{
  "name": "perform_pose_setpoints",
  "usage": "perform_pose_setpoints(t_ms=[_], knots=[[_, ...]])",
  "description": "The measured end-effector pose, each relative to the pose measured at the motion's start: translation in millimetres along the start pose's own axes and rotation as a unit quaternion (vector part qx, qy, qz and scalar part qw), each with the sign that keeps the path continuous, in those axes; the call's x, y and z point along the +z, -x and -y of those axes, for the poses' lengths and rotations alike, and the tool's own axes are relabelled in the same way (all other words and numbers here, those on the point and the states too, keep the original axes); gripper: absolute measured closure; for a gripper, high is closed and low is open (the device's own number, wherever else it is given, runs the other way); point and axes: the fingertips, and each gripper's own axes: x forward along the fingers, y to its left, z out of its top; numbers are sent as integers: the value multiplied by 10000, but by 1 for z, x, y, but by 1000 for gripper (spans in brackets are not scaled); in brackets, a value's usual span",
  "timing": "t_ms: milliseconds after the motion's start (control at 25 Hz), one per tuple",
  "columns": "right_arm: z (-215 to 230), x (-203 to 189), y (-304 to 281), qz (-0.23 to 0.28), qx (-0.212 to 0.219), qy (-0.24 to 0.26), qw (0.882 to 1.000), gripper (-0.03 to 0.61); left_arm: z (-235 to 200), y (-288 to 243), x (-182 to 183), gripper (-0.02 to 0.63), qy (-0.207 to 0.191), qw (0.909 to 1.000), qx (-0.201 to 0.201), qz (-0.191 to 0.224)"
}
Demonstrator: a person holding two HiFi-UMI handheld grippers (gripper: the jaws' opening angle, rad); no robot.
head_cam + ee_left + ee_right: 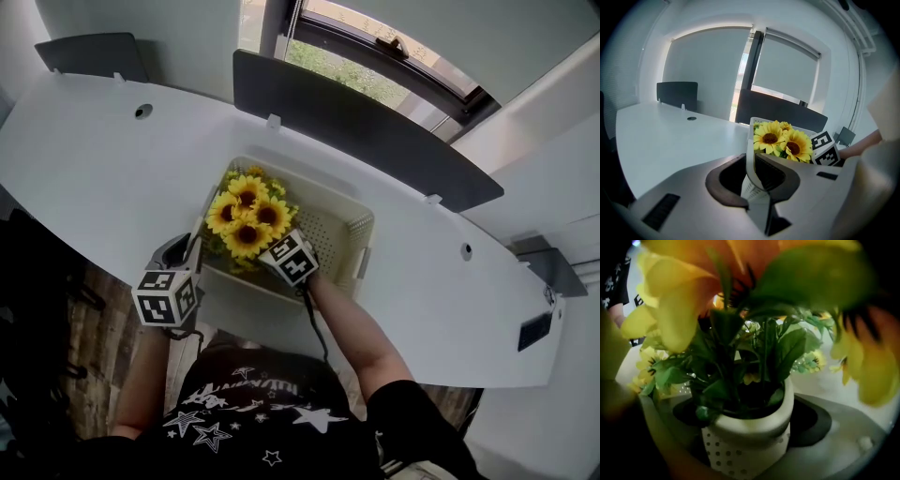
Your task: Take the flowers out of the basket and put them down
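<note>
Desk (94,159): white, curved, lying under the basket and spreading well beyond it on every side. Basket (361,225): cream plastic, rectangular, open-topped, with perforated walls, standing flat by the desk edge nearest the person. It is judged light and somewhat flexible, apt to lift or slide with its contents unless steadied. Flowers (246,217) — a bunch of sunflowers with green leaves, upright in the basket's left half, heads rising above its rim. They are most likely artificial, so light and springy rather than fragile, though petals and leaves could crush or snag on the basket's wall if dragged sideways. Pot (750,432): small, round, off-white, dotted, with a rolled lip, holding the stems inside the basket. It is judged hard, smooth and a little slippery; as the one stiff part, it is the proper place to take hold, just below the lip, for a straight upward lift. Left gripper (757,171): at the basket's near left corner, jaws narrowed onto the basket's thin wall, one inside and one outside, pinning it. Right gripper (750,420): reaching into the basket from the person's side beneath the blooms, jaws closed round the pot's body on both flanks — foliage crowds its view. The pot's base is hidden, so whether it rests on the basket's floor cannot be told.
</note>
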Motion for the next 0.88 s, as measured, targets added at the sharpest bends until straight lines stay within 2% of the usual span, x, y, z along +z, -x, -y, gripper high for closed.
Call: perform_pose_setpoints(t_ms=[160, 320, 640, 880], knots=[[-2, 6, 6, 96, 43, -115, 9999, 64, -2, 1, 1, 548, -13, 10000, 1, 3], [10, 18, 13, 403, -152, -158, 9989, 64, -2, 0, 3, 548, -31, 10000, -29, -3], [20, 29, 32, 653, -309, -307, 9969, 64, -2, 0, 2, 548, -35, 9999, -89, 30], [26, 53, 51, 915, -503, -353, 9939, 67, -1, -2, 3, 548, -69, 9998, -158, 40]])
